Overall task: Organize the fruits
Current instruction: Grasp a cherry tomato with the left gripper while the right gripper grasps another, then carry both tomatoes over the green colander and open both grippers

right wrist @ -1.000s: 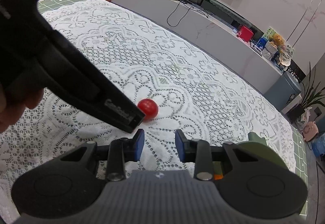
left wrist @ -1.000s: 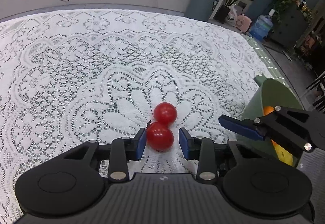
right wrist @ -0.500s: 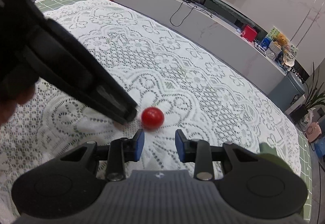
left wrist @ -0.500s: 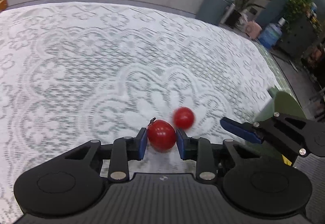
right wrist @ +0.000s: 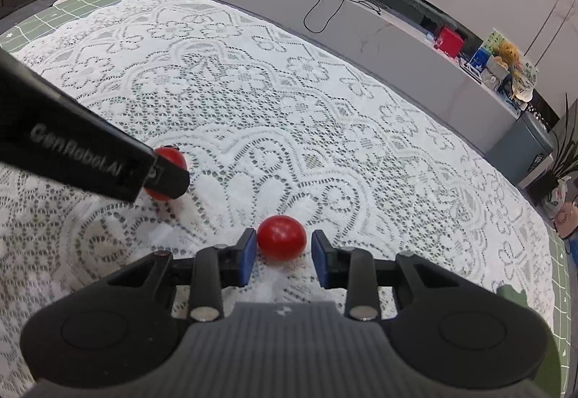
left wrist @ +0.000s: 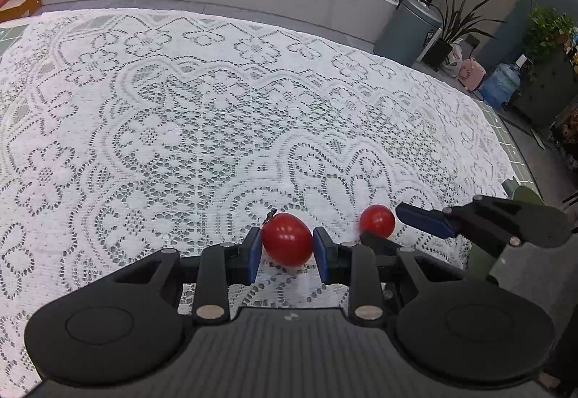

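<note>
Right gripper now astride 2nd tomato

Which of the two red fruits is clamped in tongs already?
The stemmed red fruit, pinched in the left tongs. The round stemless one sits loose between the open right tongs.

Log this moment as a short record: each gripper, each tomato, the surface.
left gripper: shut on stemmed tomato, pads touching both sides
right gripper: open, pads either side of round tomato, gap showing on the right side
stemmed tomato: held, whether clear of the cloth cannot be told
round tomato: resting on the cloth, not yet gripped
surface: white lace tablecloth
bowl: green rim partly visible behind the right gripper, contents hidden
</note>
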